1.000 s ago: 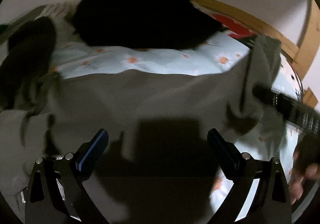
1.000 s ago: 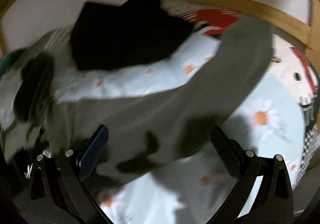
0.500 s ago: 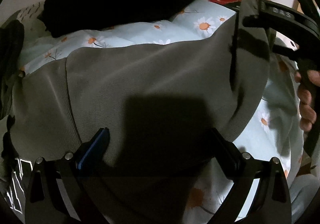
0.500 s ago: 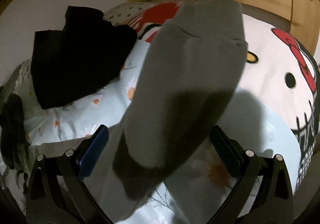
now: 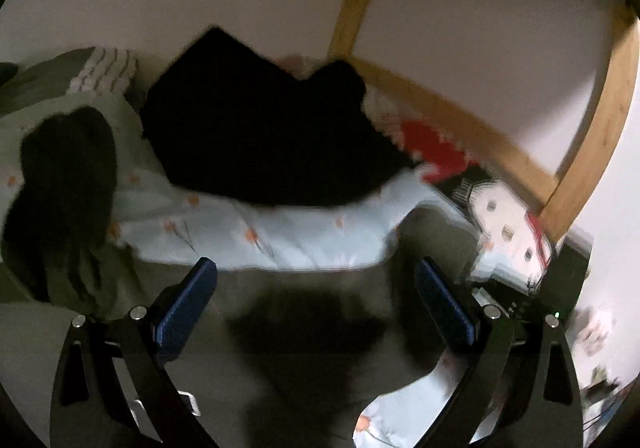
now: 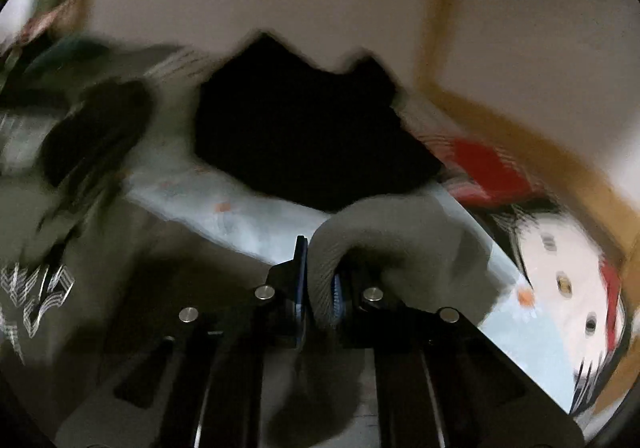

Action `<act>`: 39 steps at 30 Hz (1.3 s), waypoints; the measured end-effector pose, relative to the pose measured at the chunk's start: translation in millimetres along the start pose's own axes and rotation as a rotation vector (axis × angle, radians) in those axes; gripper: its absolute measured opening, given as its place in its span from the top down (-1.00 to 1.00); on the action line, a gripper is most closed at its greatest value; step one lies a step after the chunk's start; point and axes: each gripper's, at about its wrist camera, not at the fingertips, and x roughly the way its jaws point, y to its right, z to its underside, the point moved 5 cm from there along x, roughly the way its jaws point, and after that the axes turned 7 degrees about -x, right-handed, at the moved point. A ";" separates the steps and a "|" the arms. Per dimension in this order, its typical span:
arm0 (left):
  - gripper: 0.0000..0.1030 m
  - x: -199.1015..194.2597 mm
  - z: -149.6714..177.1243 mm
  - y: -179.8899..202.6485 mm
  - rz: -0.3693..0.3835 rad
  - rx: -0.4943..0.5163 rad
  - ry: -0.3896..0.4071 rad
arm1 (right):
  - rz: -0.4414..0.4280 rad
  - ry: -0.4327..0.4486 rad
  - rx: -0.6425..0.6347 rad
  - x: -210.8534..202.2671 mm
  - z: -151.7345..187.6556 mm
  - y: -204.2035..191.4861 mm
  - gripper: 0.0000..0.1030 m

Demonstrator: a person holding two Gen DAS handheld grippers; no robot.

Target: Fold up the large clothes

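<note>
Garment: grey sweatshirt (image 5: pixel 304 328) lies on floral duvet (image 5: pixel 280 232), below black pile (image 5: pixel 260 136).
Handling: soft, limp, light; take cuff or hem.
Right gripper (image 6: pixel 320 300): just clenched on sleeve (image 6: pixel 400 244).
Left gripper (image 5: pixel 316 312): released, empty.

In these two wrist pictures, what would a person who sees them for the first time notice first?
In the right wrist view, the right gripper is shut on a fold of the grey garment, low in the middle. Behind it a black garment lies on the flowered bedding by the wall. In the left wrist view, the left gripper stands open over the grey cloth, holding nothing.
</note>
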 end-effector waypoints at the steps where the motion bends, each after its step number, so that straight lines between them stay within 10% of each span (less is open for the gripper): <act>1: -0.89 -8.2 -8.8 -6.1 -0.009 -0.002 0.006 | -0.004 0.013 -0.096 -5.3 -3.1 -28.2 0.77; 11: -0.88 37.5 41.0 -50.2 -0.147 0.159 -0.332 | 0.019 -0.082 -0.805 -1.4 52.2 -225.9 0.77; 17: -0.88 62.9 50.1 -37.7 -0.104 0.197 -0.433 | 0.068 -0.096 -0.854 8.7 50.0 -230.9 0.76; 25: -0.89 134.2 73.2 -10.5 -0.295 0.536 -0.654 | 0.116 -0.075 -0.917 5.4 48.1 -239.3 0.76; 26: -0.77 138.2 74.8 -11.7 -0.284 0.518 -0.669 | 0.107 -0.075 -0.906 6.3 46.7 -238.3 0.76; 27: 0.02 141.6 75.9 -10.3 -0.226 0.470 -0.681 | 0.098 -0.075 -0.894 5.0 47.1 -236.8 0.76; 29: 0.69 141.1 70.1 -12.7 -0.198 0.386 -0.666 | 0.076 -0.072 -0.865 7.4 44.8 -232.6 0.76; 34: 0.71 110.2 36.7 -32.4 -0.111 0.204 -0.552 | 0.079 -0.048 -0.829 8.1 37.0 -231.4 0.70; 39: 0.71 29.2 -8.0 -74.6 0.004 0.028 -0.376 | -0.016 0.027 -0.621 -12.7 16.9 -222.6 -0.19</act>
